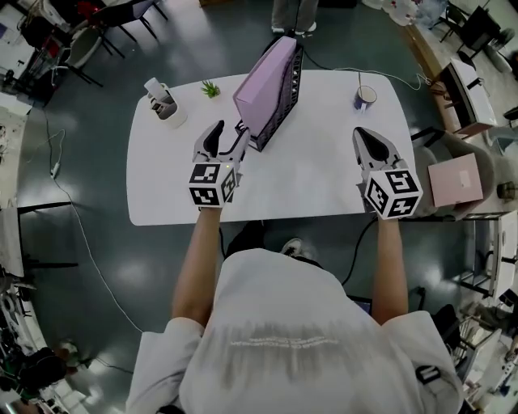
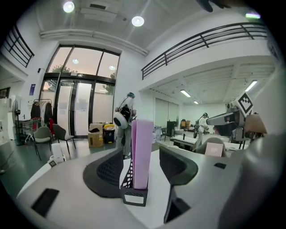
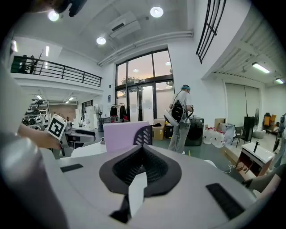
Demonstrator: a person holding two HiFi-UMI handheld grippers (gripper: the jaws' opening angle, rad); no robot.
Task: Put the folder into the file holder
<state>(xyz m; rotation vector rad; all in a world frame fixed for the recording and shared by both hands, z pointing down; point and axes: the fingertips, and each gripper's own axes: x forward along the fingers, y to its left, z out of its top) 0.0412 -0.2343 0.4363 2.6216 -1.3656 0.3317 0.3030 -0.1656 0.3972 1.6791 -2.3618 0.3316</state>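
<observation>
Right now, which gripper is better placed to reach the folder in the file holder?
Left. The left gripper is close beside the file holder, jaws open, with the purple folder lined up ahead between them. The right gripper is shut and farther off.

Occlusions and crops, your head view
Folder (image 1: 264, 93) covers most of the file holder (image 1: 259, 144); bystander (image 1: 294, 14) is cropped by the top edge; cup (image 1: 365, 97) contents are too small to tell.

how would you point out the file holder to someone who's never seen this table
Start at the white table and look to the middle of its far edge. The file holder stands there, between the small green plant and the mug. It alone is black mesh, with a lilac folder standing in it.
</observation>
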